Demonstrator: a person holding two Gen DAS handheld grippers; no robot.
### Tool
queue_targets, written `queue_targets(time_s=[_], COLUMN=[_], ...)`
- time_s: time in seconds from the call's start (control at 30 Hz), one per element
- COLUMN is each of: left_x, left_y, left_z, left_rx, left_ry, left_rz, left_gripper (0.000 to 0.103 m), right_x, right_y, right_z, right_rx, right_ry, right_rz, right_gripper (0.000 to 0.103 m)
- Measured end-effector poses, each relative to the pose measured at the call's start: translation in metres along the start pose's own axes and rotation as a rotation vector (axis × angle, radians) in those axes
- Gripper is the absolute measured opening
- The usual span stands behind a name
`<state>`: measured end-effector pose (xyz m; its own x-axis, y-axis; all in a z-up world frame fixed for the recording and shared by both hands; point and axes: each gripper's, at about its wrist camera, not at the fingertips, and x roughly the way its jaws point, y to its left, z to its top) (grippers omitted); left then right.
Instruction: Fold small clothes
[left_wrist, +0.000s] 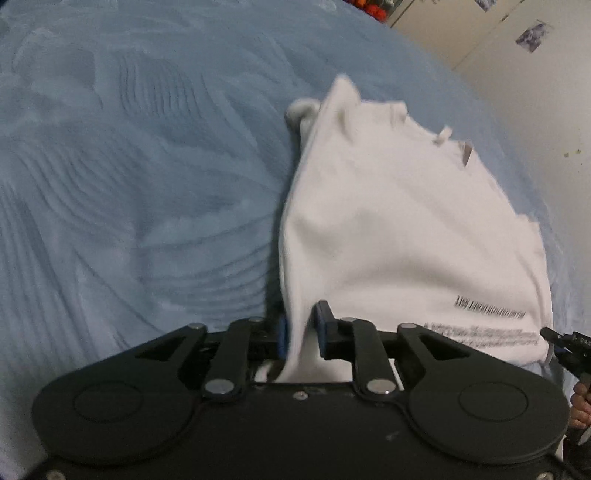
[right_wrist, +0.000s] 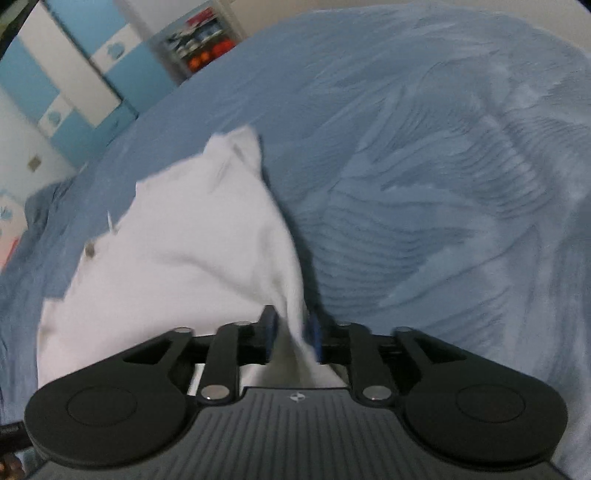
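My left gripper (left_wrist: 301, 332) is clamped on the near left corner of the white garment (left_wrist: 399, 221), cloth bunched between its blue pads (left_wrist: 282, 338). The garment lies on the bed's blue cover (left_wrist: 129, 184), its far end draped down onto the cover while the near edge rises to my grip. I judge it light, soft and limp: it sags between holds, so I take it at corners or hems, never mid-panel. Printed text (left_wrist: 487, 304) marks the near right area. My right gripper (right_wrist: 290, 334) is closed on the opposite near corner, fabric pinched between its fingers. There are no containers in either view; far shelves (right_wrist: 201, 40) hold items too blurred to identify.
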<state>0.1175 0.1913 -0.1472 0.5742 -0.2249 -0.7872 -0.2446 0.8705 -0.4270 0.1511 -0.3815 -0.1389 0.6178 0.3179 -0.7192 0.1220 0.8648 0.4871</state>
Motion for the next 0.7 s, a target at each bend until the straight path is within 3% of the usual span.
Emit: queue_targets(time_s=[0.03,0.13,0.17,0.2,0.23,0.33,0.43,0.53,0.7], left_x=[-0.006,-0.032,-0.044,-0.045,-0.05,-0.048,-0.037,-0.026,-0.008], left_y=[-0.004,-0.02,-0.023,-0.028,-0.031,-0.043,-0.05,-0.053,-0.051], left_z=[0.004,0.017,0.016,0.025,0.025,0.023,0.018,0.017,0.021], left_rx=[0.019,0.118,0.132,0.134,0.137,0.175,0.213,0.221,0.219], left_ry=[-0.014,-0.113,-0.14,-0.158,-0.174,-0.179,-0.152,-0.132,-0.119], left_rz=[0.03,0.101,0.096,0.084,0.066,0.028,0.036,0.025,0.025], left_gripper=[0.032,0.037,0.04,0.041,0.042,0.044,0.044,0.044,0.044], right_x=[-0.006,-0.025,-0.031,-0.035,-0.038,-0.045,-0.032,-0.01,0.006], right_y=[0.001,0.009,0.012,0.015,0.015,0.01,0.008,-0.01,-0.03], right_z=[0.001,0.002,0.0,-0.002,-0.007,-0.021,-0.028,-0.033,-0.032], right_rx=[-0.011,-0.063,-0.071,-0.068,-0.057,0.008,0.1,0.267,0.466], right_ry=[-0.009,-0.048,-0.059,-0.063,-0.062,-0.035,0.004,0.055,0.003], right_rz=[-0.014,-0.078,-0.099,-0.111,-0.113,-0.045,0.051,0.094,0.144], right_gripper=[0.036,0.048,0.057,0.072,0.077,0.075,0.076,0.077,0.079])
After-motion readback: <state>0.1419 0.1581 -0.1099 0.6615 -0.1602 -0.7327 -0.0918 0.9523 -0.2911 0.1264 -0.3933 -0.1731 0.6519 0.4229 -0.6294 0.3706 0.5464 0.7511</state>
